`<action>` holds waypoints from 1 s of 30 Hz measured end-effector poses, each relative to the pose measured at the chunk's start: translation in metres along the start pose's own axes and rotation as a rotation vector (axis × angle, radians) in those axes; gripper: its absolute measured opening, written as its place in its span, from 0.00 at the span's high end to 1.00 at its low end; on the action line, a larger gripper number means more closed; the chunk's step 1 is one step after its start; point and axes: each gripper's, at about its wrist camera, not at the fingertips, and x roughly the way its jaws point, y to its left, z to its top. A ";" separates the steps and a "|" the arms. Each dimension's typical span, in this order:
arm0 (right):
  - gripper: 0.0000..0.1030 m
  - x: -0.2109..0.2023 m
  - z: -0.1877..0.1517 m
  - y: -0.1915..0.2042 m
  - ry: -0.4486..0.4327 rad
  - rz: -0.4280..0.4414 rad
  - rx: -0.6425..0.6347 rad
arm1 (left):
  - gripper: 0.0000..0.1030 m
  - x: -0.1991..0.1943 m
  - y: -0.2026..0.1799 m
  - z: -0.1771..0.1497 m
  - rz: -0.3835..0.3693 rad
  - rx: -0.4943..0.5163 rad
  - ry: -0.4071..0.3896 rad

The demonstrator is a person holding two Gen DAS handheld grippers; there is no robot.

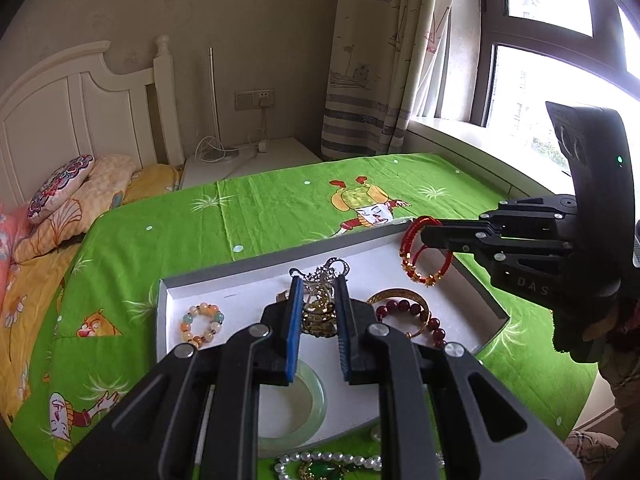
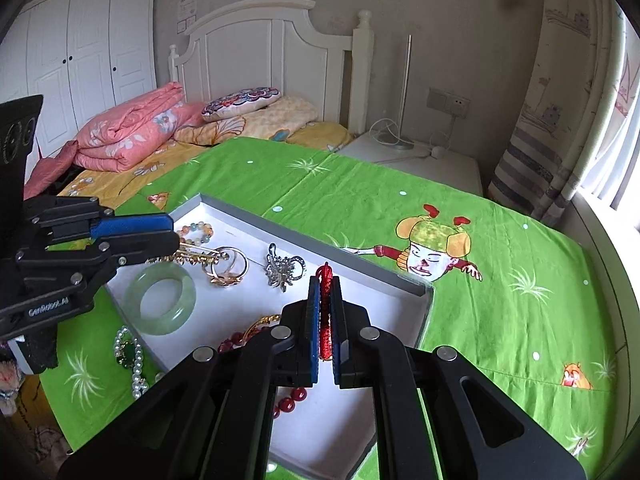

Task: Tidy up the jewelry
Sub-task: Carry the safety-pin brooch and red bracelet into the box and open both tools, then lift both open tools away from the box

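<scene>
On the green bedspread point(image 1: 280, 200) seen from the left wrist, a shallow white tray point(image 1: 168, 292) holds most of the jewelry: a pastel bead bracelet point(image 1: 202, 324) at its left, a silver brooch point(image 1: 330, 272) and a heap of gold pieces point(image 1: 318, 312) in the middle, a gold bangle point(image 1: 394, 294) and a dark red bead bracelet point(image 1: 404, 306) to the right, and a pale green bangle point(image 1: 316, 400) near the front edge. The left gripper point(image 1: 318, 284) hangs over the middle heap with its jaws parted and nothing between them. The right gripper point(image 1: 430, 236) comes in from the right, clenched on a red cord bracelet point(image 1: 424, 256) that dangles above the tray's far right corner, not yet set down. A pearl necklace with a green pendant point(image 1: 328, 464) lies on the cloth just outside the tray's front edge.

From the right wrist, the right gripper point(image 2: 326, 280) has its blue pads pinched on the red cord bracelet point(image 2: 325, 312), held over the tray point(image 2: 424, 308) near its corner. The left gripper point(image 2: 168, 232) hovers above the gold pieces point(image 2: 224, 264), beside the green bangle point(image 2: 160, 304) and the brooch point(image 2: 282, 268). The pearl necklace point(image 2: 134, 356) sits on the bedspread point(image 2: 480, 320), outside the tray wall.

By my judgement the job is well along: most pieces are in the tray, the red bracelet needs placing, and the pearl necklace remains to be gathered.
</scene>
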 end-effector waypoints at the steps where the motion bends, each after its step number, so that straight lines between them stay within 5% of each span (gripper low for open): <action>1: 0.94 0.008 0.001 -0.004 0.016 -0.008 0.011 | 0.85 0.006 -0.002 0.000 0.002 -0.001 0.009; 6: 0.92 0.033 -0.006 -0.023 0.088 -0.061 0.075 | 0.81 0.034 -0.006 -0.007 0.016 -0.012 0.071; 8: 0.90 0.027 -0.013 -0.028 0.072 -0.039 0.092 | 0.46 0.035 -0.005 -0.012 0.028 -0.015 0.073; 10: 0.76 0.017 -0.020 -0.030 0.050 -0.035 0.097 | 0.32 0.030 -0.002 -0.016 0.053 -0.017 0.050; 11: 0.67 0.011 -0.023 -0.031 0.036 -0.033 0.098 | 0.31 0.028 -0.001 -0.017 0.053 -0.025 0.049; 17: 0.66 -0.018 -0.040 -0.037 -0.011 -0.024 0.116 | 0.11 0.005 0.010 -0.027 0.108 -0.063 -0.006; 23: 0.66 -0.053 -0.063 -0.031 -0.066 0.006 0.123 | 0.03 -0.031 0.005 -0.050 0.195 -0.047 -0.054; 30: 0.64 -0.081 -0.105 0.000 -0.057 0.035 0.082 | 0.03 -0.067 0.015 -0.093 0.195 -0.104 -0.028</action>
